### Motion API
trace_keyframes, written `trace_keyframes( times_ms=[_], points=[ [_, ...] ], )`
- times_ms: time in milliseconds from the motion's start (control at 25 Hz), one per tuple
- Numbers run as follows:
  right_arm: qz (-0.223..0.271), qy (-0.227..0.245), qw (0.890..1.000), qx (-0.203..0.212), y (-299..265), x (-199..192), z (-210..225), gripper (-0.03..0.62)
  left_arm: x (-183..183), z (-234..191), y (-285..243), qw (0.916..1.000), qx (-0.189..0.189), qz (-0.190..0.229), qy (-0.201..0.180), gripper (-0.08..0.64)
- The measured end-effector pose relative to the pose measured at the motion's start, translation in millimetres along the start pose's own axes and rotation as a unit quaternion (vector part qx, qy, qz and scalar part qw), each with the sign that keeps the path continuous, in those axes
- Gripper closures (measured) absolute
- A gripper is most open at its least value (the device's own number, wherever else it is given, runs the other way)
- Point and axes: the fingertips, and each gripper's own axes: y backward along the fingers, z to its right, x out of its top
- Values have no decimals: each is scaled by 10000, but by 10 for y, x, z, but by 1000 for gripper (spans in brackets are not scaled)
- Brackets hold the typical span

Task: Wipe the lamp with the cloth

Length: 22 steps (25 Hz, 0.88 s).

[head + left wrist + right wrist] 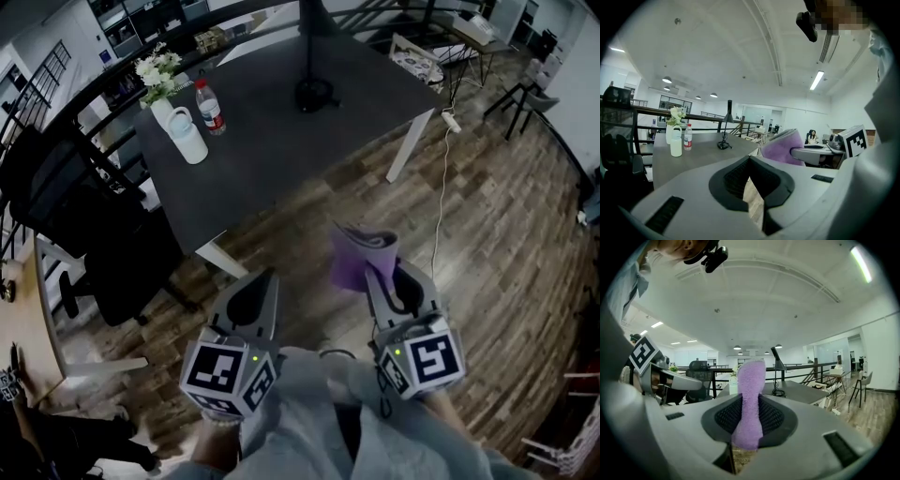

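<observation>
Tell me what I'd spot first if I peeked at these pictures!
The fluffy purple cloth jumps out first, pinched upright in the right gripper over the wooden floor, short of the table. Next comes the black lamp, standing on the dark table toward its far side. The left gripper, beside the right one, is shut and holds nothing.

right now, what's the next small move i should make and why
Probably carry the right tool forward over the table toward the lamp. The purple cloth is already clamped in it, but both tools hang over the floor, short of the lamp at the table's far side. The left tool holds nothing.
</observation>
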Motion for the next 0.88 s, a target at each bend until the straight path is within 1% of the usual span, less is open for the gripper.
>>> trace_keyframes(
  times_ms=[280, 400, 640, 880],
  points=[
    [35, -26, 10000, -2, 95, -24, 228, 503, 95, 17, -130, 9997, 185, 137, -88, 551],
    [64, -30, 10000, -22, 139, -24, 353, 503, 135, 108, -212, 9996, 190, 194, -118, 551],
    [92, -79, 9998, -183, 253, -43, 564, 503, 183, 384, -357, 9996, -29, 210, -192, 551],
    [60, -124, 9993, -349, 319, -91, 681, 503, 166, 517, -471, 9994, -251, 153, -204, 551]
  ],
)
